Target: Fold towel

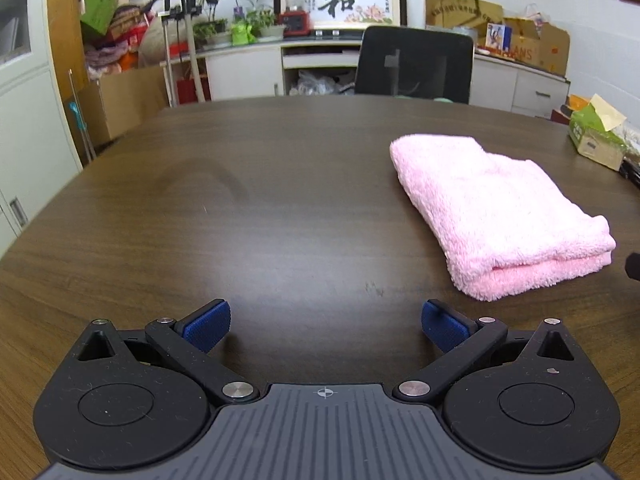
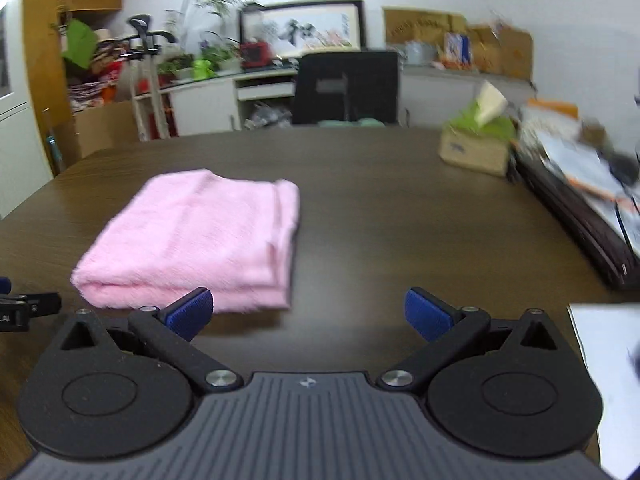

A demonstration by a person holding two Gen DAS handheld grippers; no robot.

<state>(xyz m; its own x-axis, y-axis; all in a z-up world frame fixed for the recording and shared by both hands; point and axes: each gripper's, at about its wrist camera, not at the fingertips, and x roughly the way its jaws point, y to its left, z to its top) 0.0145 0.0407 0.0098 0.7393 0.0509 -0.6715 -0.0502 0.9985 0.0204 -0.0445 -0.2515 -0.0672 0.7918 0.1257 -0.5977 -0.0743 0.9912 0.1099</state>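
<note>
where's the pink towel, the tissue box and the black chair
pink towel (image 1: pixel 496 208), left wrist view, middle of its top layer
tissue box (image 2: pixel 474 152), right wrist view, its front side
black chair (image 1: pixel 414 64), left wrist view, its backrest

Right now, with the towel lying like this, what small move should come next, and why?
Probably a retreat rather than another fold: the pink towel already lies doubled in stacked layers on the table, and both the left gripper and right gripper are open, holding nothing. I'd ease both back.
</note>
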